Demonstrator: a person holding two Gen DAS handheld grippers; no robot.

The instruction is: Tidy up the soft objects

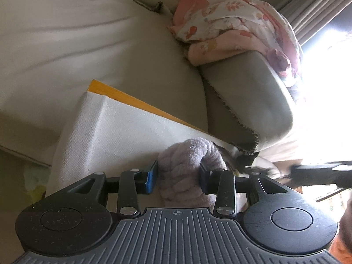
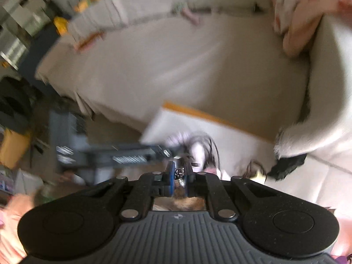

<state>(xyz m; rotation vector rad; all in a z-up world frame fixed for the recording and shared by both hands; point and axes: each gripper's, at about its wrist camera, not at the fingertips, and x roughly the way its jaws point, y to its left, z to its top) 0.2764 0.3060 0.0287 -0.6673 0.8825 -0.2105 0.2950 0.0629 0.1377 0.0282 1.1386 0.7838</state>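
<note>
No legible text — no labels, brands, numbers.

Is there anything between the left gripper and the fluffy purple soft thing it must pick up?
No. The left gripper already has the purple fluffy thing between its fingers, which press it from both sides. Behind it lies a white box with an orange edge on the beige sofa.

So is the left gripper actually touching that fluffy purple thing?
Touching. The left wrist view shows the left gripper with both fingers pressed into the fluffy purple thing, closed on it.
</note>
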